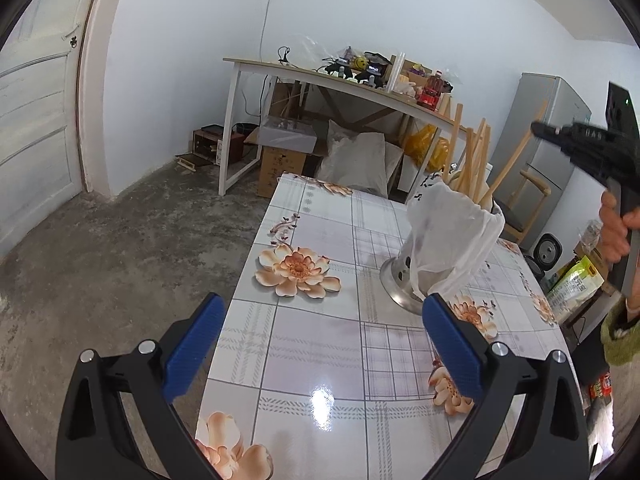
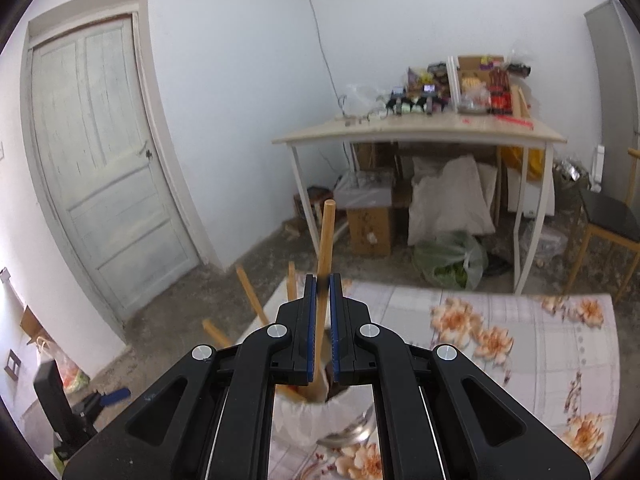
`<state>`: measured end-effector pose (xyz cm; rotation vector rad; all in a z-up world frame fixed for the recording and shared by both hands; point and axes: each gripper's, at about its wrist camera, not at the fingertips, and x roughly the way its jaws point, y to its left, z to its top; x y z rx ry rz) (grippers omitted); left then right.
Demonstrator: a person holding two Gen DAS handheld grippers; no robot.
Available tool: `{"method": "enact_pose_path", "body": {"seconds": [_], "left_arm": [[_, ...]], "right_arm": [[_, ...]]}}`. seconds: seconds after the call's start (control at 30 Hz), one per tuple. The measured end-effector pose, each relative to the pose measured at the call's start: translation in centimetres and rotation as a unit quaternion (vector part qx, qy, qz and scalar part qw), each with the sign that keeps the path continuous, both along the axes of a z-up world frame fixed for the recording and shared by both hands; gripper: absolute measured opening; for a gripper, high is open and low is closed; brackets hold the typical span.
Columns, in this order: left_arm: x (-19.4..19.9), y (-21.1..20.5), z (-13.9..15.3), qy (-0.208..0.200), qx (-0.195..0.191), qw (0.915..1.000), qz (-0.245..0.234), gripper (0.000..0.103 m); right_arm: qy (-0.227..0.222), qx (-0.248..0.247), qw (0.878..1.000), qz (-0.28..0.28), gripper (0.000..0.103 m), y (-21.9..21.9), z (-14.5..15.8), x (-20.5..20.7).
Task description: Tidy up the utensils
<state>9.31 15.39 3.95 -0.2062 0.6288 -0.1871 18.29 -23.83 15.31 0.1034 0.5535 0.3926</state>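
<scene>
The right tool (image 2: 322, 280) is pinching a single wooden chopstick (image 2: 325, 248) between its blue pads, jaws nearly together, with the stick's lower end reaching down into the metal chopstick holder (image 2: 352, 434) directly below. The holder is standing upright on the floral desk (image 1: 320, 360), wrapped in a thin white plastic bag (image 1: 452, 232), with several more chopsticks (image 1: 476, 160) leaning out of its top. The left tool (image 1: 320, 340) is hovering wide open and empty, just short of the holder's flared base.

The chopstick is looking light, stiff and smooth, so a grip near its middle is likely letting it pivot or slide; taking it lower would probably steady it. The holder is probably light and top-heavy, and the bag is looking slippery, so the left tool would do best bracing the metal body low, near the base.
</scene>
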Motion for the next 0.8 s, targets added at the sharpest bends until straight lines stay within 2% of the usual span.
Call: {"method": "enact_pose_path", "body": {"seconds": [0.2, 0.27, 0.5, 0.57, 0.67, 0.8], "left_arm": [[0.0, -0.6, 0.2, 0.000, 0.002, 1.0000, 0.006, 0.097], [-0.2, -0.8, 0.3, 0.000, 0.003, 0.9999, 0.011, 0.097], [-1.1, -1.9, 1.6, -0.016, 0.004, 0.9998, 0.013, 0.097], [-1.6, -2.3, 2.1, -0.023, 0.002, 0.9997, 0.010, 0.097], [-2.3, -3.0, 2.7, -0.032, -0.005, 0.9995, 0.004, 0.097], [-3.2, -4.2, 3.4, -0.036, 0.000, 0.9992, 0.019, 0.097]], "right_arm": [[0.053, -0.016, 0.998, 0.014, 0.009, 0.9, -3.1, -0.3], [0.056, -0.006, 0.998, 0.016, 0.021, 0.7, -3.1, -0.9], [0.045, 0.024, 0.999, 0.012, 0.037, -0.9, -2.3, -4.5], [0.041, 0.037, 0.998, 0.009, 0.048, -1.5, -2.2, -6.0], [0.041, 0.052, 0.998, 0.003, 0.057, -2.1, -2.8, -8.5], [0.039, 0.046, 0.998, -0.016, 0.065, -2.3, -3.7, -12.1]]}}
